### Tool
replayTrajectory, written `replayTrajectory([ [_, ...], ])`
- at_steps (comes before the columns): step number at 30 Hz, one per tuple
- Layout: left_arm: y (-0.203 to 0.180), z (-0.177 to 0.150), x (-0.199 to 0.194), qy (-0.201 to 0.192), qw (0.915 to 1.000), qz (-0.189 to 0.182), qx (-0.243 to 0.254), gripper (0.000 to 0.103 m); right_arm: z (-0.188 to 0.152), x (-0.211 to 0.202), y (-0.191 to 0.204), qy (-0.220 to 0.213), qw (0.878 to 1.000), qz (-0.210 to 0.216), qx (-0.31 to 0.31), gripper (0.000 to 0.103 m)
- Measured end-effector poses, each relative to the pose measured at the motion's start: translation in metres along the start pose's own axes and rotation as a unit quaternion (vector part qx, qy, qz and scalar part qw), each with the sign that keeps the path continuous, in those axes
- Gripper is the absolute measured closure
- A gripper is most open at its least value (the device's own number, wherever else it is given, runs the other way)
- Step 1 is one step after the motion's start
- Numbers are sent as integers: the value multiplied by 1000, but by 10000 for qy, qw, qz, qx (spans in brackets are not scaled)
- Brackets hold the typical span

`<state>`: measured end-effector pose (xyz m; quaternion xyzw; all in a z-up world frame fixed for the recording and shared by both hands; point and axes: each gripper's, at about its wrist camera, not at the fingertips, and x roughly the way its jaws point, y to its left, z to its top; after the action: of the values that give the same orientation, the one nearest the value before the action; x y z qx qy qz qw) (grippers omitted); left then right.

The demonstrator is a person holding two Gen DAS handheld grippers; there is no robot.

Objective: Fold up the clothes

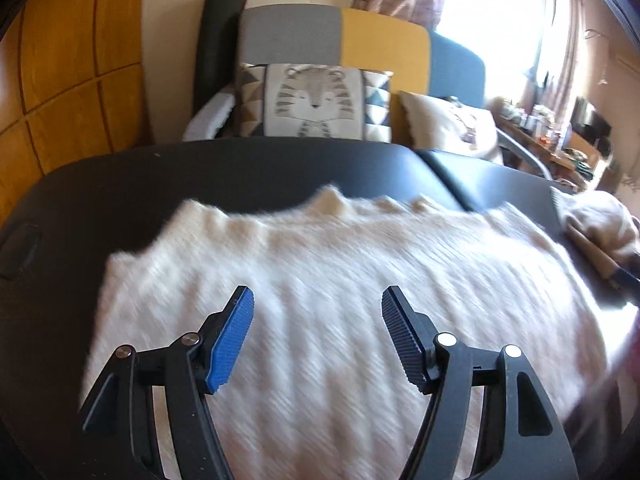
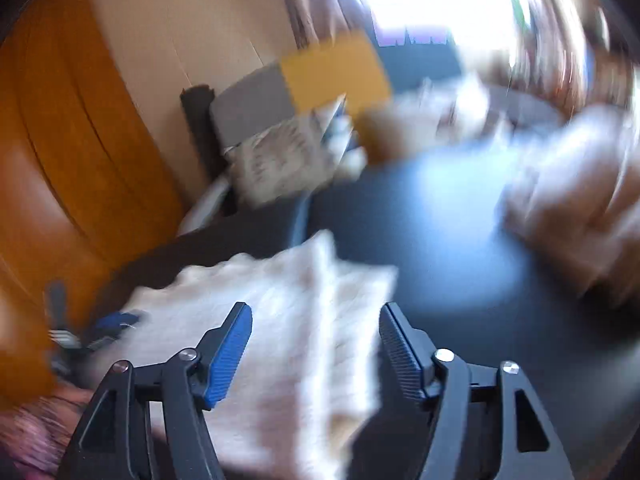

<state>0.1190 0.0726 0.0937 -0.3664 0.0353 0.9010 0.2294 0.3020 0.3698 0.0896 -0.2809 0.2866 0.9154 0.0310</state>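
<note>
**Sweater flat, both tools empty**

We see the cream sweater (image 1: 320,280) spread on the dark tabletop (image 1: 120,184). Our left tool (image 1: 318,316) and right tool (image 2: 316,332) hang over it, jaws apart, gripping nothing. A heap of clothes (image 1: 596,224) sits just beside it; a sofa (image 1: 340,36) with a tiger cushion (image 1: 316,102) stands behind.

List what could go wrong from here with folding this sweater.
1. Both the left gripper and right gripper are open above the sweater, holding nothing, so a fold may spring back.
2. The sweater's right side lies near the table edge beside another garment; it could slide or tangle.
</note>
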Motion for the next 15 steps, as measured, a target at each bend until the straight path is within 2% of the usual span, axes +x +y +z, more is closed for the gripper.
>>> replayTrajectory([
  [2,-4,-11,-8,19,10000,-1,50,33,-10,-1,7,-103,9999,-83,-56,51],
  [3,-5,-16,-12,16,10000,29,59,33,-15,1,17,-57,9995,-112,-297,56],
  [4,-3,-20,-15,4,10000,65,33,33,-20,2,29,16,9981,-138,-603,66],
  [6,2,-27,-23,-18,9999,39,-96,33,-33,6,59,237,9907,-176,-1331,73],
  [7,4,-30,-25,-32,9999,1,-160,33,-40,9,71,366,9859,-148,-1629,87],
  [8,7,-33,-27,-41,9997,-27,-219,33,-49,15,83,524,9806,-93,-1884,92],
  [11,7,-38,-25,47,9998,13,-201,33,-75,37,105,995,9673,14,-2335,96],
  [15,3,-45,-20,139,9997,202,98,30,-96,63,115,1449,9629,148,-2273,96],
])
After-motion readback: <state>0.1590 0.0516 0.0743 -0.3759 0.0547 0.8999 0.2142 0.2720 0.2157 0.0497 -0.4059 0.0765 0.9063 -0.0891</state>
